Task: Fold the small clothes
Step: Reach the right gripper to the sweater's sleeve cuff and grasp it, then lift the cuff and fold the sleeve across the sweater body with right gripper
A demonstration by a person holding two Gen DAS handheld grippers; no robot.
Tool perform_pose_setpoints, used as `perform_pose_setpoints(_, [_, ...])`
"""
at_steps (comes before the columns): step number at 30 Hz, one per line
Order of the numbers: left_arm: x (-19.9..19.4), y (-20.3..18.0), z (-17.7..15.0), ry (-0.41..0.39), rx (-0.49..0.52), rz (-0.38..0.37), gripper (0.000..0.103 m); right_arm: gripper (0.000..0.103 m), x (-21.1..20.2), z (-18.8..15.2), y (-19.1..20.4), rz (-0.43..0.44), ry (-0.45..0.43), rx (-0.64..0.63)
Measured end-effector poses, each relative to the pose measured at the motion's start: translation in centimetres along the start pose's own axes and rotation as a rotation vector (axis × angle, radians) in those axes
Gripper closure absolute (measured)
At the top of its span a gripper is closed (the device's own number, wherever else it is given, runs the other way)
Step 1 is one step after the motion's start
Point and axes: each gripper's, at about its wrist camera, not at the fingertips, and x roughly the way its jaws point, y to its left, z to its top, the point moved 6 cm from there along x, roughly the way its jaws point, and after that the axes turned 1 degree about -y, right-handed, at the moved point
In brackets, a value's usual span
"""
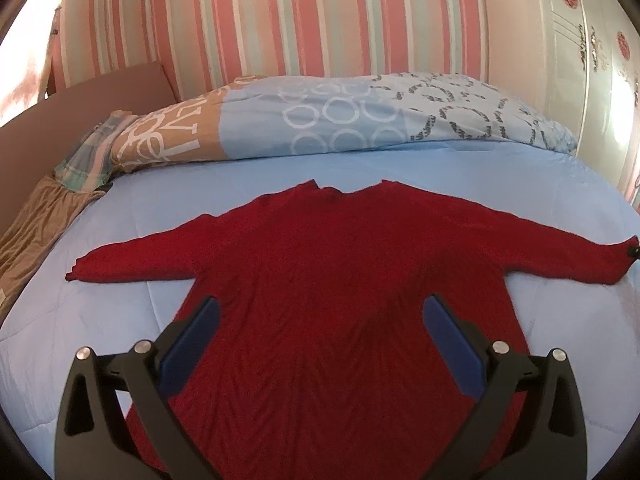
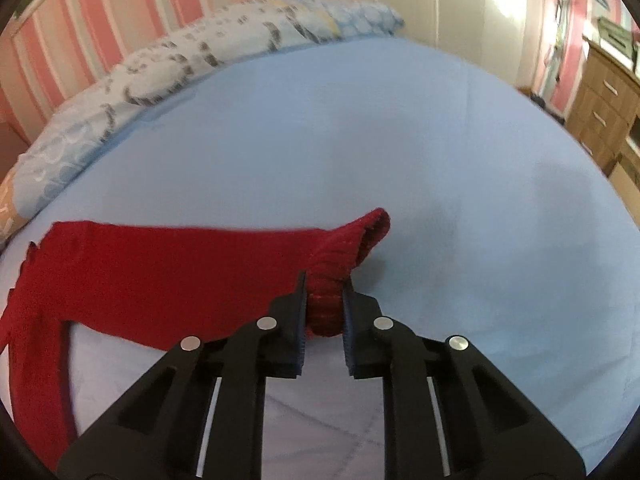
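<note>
A red knit sweater lies flat on the light blue bed sheet, both sleeves spread out sideways. My left gripper is open and empty, hovering above the sweater's body. My right gripper is shut on the cuff of the sweater's right sleeve, which bunches up between the pads and lifts slightly off the sheet. In the left wrist view the right gripper's tip just shows at that sleeve's end.
A rolled patterned duvet lies along the striped wall at the bed's far side. Plaid and tan fabric lies at the bed's left edge. A wooden drawer unit stands to the right of the bed.
</note>
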Motion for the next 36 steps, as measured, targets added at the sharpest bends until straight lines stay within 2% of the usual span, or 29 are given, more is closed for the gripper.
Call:
perform_pose_setpoints(5, [0.8, 2.1, 1.6, -0.030, 0.017, 0.037, 0.001, 0.088, -1.8, 1.7, 5.1, 0.047, -0.056, -0.077])
perform_pose_setpoints(10, [1.7, 4.2, 3.4, -0.044, 0.008, 0.053, 0.001, 0.088, -2.2, 2.5, 10.5, 0.040, -0.082, -0.161])
perform_pose_setpoints(19, [3.9, 8.3, 4.1, -0.031, -0.011, 0.060, 0.001, 0.088, -1.0, 1.5, 20.3, 0.063, -0.075, -0.257])
perform_pose_setpoints(28, [6.8, 12.5, 6.1, -0.042, -0.022, 0.079, 0.001, 0.088, 0.0, 0.3, 33.4, 0.118, -0.070, -0.366])
perform_pose_setpoints(36, [9.5, 16.3, 6.9, -0.024, -0.066, 0.078, 0.002, 0.088, 0.8, -1.5, 42.5, 0.173, -0.058, -0.386])
